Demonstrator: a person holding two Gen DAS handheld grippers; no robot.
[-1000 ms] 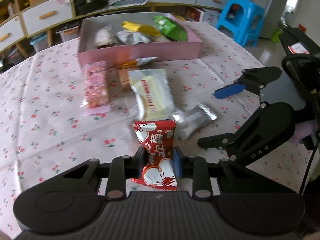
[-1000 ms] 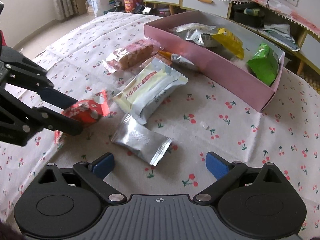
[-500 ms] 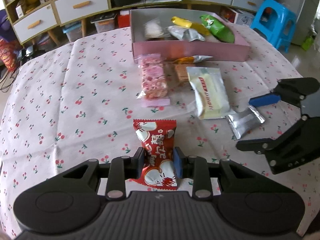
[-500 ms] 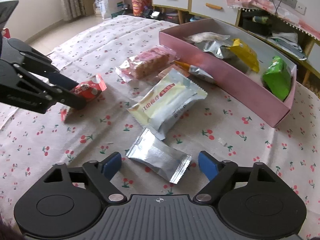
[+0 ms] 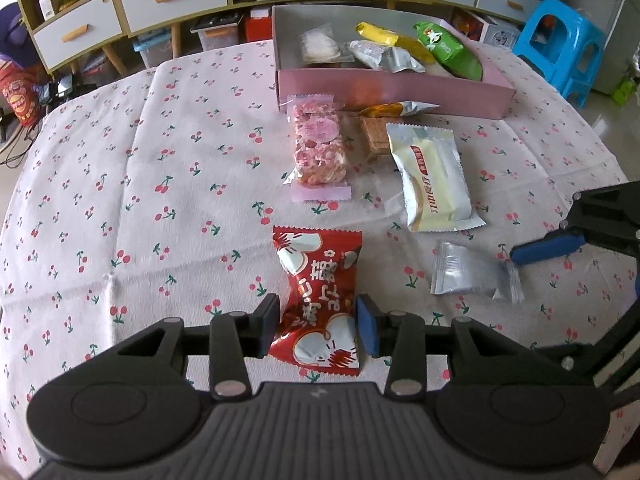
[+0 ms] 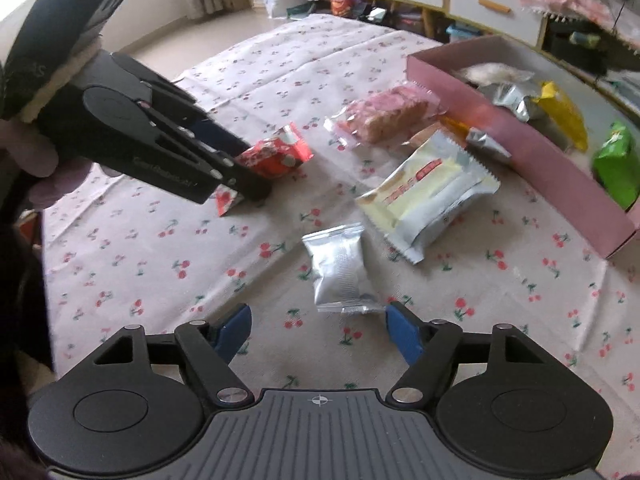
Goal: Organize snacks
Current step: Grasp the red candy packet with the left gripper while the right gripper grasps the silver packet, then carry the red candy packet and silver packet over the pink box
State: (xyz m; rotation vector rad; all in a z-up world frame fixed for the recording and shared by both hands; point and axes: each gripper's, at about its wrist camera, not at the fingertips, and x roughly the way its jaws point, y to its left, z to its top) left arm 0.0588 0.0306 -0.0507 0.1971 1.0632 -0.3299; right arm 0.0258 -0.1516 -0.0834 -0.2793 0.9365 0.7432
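Right wrist: silver packet (image 6: pixel 340 270) between parted jaws.

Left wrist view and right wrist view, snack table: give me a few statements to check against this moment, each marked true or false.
1. The green packet lies inside the pink box. True.
2. The red packet is in the pink box. False: it is on the tablecloth, outside the box.
3. The silver packet on the cloth lies apart from the cream packet. True.
4. The pink box is empty. False: it holds several packets, among them a yellow packet.
5. A blue stool stands beyond the table. True.
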